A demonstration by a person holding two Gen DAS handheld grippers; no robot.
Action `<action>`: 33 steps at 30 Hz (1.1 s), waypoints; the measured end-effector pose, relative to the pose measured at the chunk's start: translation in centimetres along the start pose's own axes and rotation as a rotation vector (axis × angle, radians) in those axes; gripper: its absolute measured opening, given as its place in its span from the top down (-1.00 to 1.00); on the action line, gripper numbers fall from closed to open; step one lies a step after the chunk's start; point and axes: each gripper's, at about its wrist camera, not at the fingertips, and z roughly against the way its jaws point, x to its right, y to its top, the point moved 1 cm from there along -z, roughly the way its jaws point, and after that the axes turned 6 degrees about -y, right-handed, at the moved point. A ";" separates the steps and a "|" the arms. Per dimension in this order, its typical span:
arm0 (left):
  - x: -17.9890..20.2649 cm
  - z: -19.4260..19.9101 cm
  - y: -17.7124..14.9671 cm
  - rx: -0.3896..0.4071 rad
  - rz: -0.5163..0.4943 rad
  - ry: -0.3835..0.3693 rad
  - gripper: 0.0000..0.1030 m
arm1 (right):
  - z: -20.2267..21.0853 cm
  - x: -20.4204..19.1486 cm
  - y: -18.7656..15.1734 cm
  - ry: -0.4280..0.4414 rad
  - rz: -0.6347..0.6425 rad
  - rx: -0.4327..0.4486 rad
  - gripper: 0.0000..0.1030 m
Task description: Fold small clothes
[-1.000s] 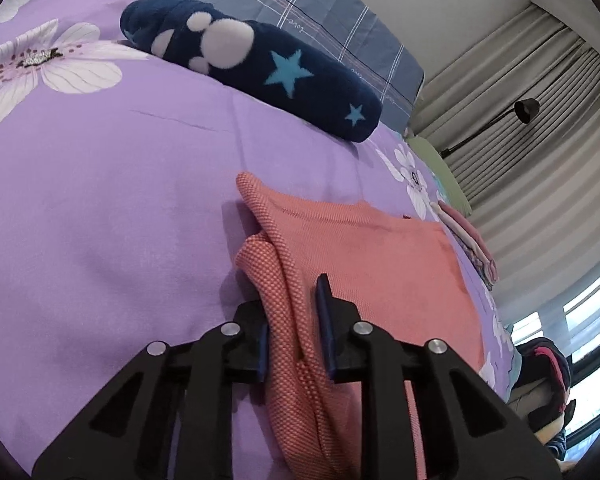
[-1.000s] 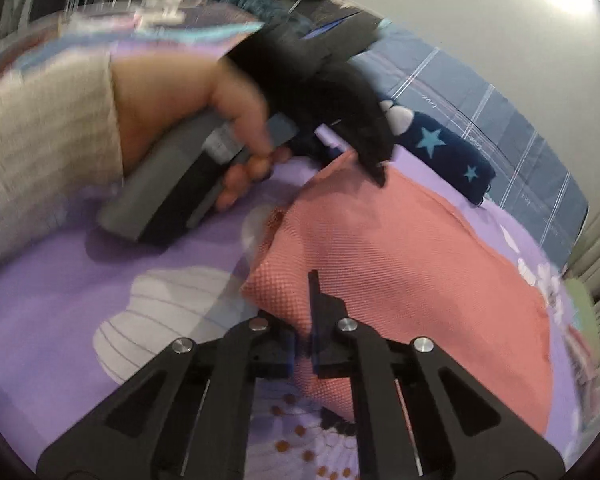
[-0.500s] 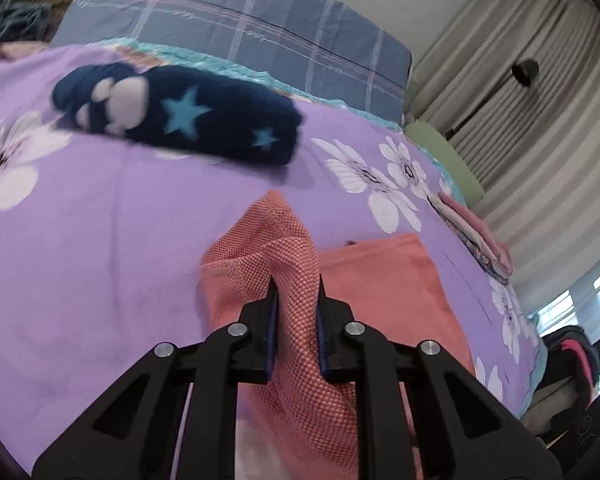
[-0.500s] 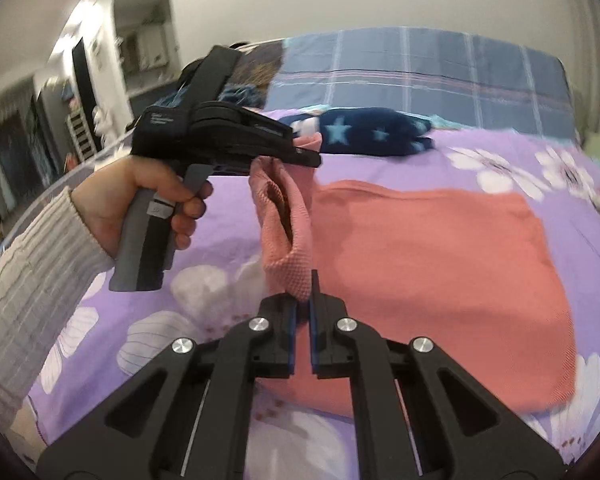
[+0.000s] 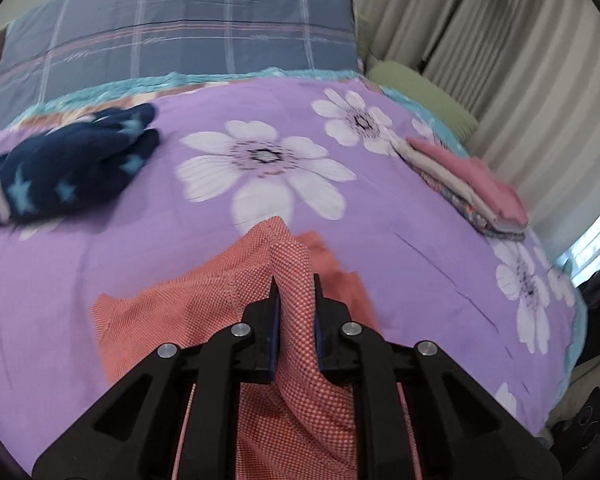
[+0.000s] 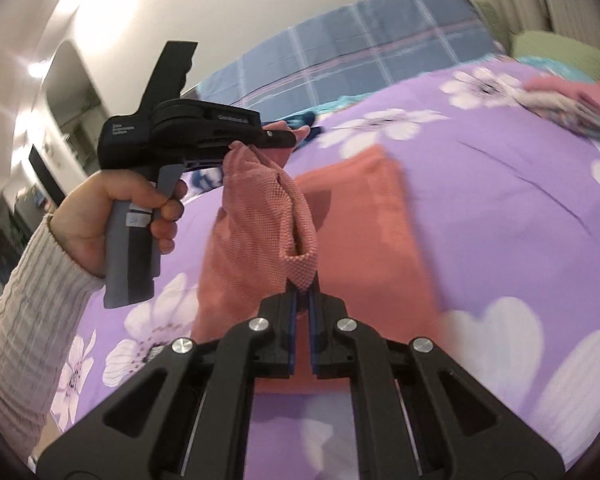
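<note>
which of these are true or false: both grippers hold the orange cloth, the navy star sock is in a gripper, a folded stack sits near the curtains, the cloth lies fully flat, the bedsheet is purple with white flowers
1. Both grippers hold the orange cloth. True: the left gripper and right gripper each pinch a bunched edge.
2. The navy star sock is in a gripper. False: it lies loose on the bedsheet, apart from both.
3. A folded stack sits near the curtains. True.
4. The cloth lies fully flat. False: one side is lifted, the rest lies on the bed.
5. The bedsheet is purple with white flowers. True.
</note>
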 end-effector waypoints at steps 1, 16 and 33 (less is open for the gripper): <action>0.7 -0.8 0.1 -0.012 -0.014 0.015 0.76 | 0.0 1.0 -0.1 -0.003 -0.020 -0.001 0.91; 3.9 -4.3 -1.8 -0.084 -0.126 0.095 0.01 | -1.6 7.2 -2.5 0.168 -0.220 -0.130 0.91; 8.4 5.5 -20.2 -0.124 -0.412 0.105 -0.22 | 0.2 5.5 -0.6 0.283 -0.239 -0.126 0.81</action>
